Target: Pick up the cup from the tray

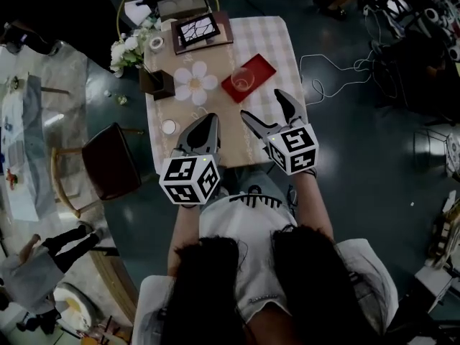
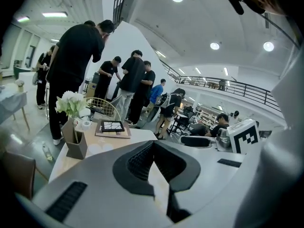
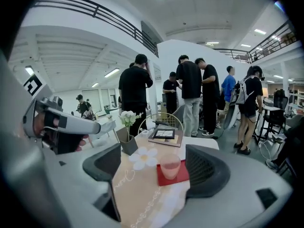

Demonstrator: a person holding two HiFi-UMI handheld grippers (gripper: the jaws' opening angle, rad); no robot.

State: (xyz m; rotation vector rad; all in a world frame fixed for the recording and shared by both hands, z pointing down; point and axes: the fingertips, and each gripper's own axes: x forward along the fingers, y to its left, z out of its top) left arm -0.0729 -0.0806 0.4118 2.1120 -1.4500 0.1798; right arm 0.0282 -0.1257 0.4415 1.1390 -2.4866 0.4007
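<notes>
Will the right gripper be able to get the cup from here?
Probably yes. The right gripper has its jaws apart and looks straight at the cup, which stands upright on the tray. Only bare table lies in between, so the way looks free.

- The cup (image 3: 170,166) is a small, pinkish, see-through tumbler. It's standing upright, mouth up, and nothing is touching it.
- From your right gripper (image 1: 262,104) it's straight ahead. In the right gripper view it shows up in the gap between the spread jaws, but it's out past the tips, not between them.
- From your left gripper (image 1: 206,121) it's ahead and off to the right, clearly farther than from the right one.
- The tray (image 1: 262,67) is a flat red rectangle turned a bit askew, lying just beyond your right tongs' tips.
- The cup sits on the tray, toward the left end.
</notes>
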